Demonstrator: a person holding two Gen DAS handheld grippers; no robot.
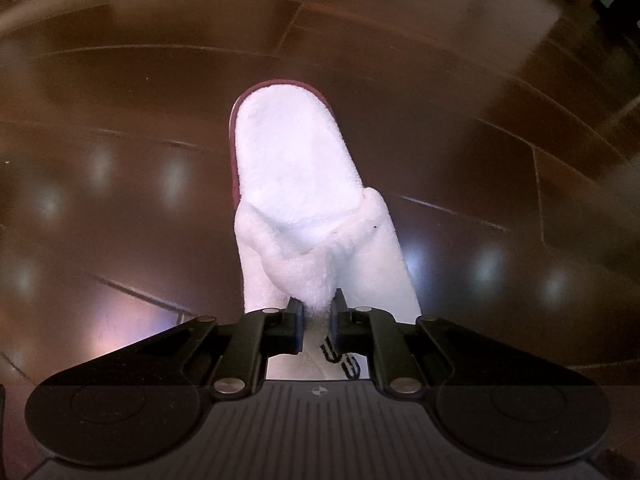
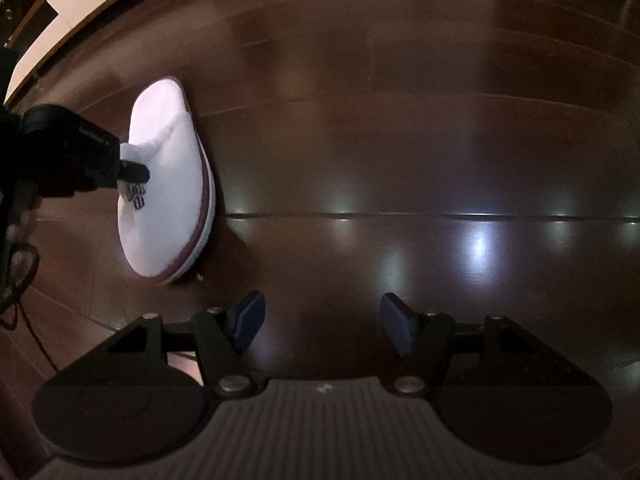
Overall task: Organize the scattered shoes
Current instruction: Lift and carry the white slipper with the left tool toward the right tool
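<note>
A white terry slipper point(image 1: 296, 176) with a dark red sole edge fills the middle of the left wrist view, heel end far from me. My left gripper point(image 1: 318, 314) is shut on the bunched edge of its upper strap, just above a black logo. The right wrist view shows the same slipper point(image 2: 168, 196) at the left, on or just above the dark floor, with the left gripper point(image 2: 130, 170) clamped on its upper. My right gripper point(image 2: 322, 322) stands open over bare floor to the slipper's right, blue pads apart, holding nothing.
Glossy dark brown wood floor point(image 2: 400, 140) spreads all around, with bright light reflections. A white cabinet with a drawer handle point(image 2: 68, 4) runs along the far left. A hand and a cable point(image 2: 20, 240) sit at the left edge.
</note>
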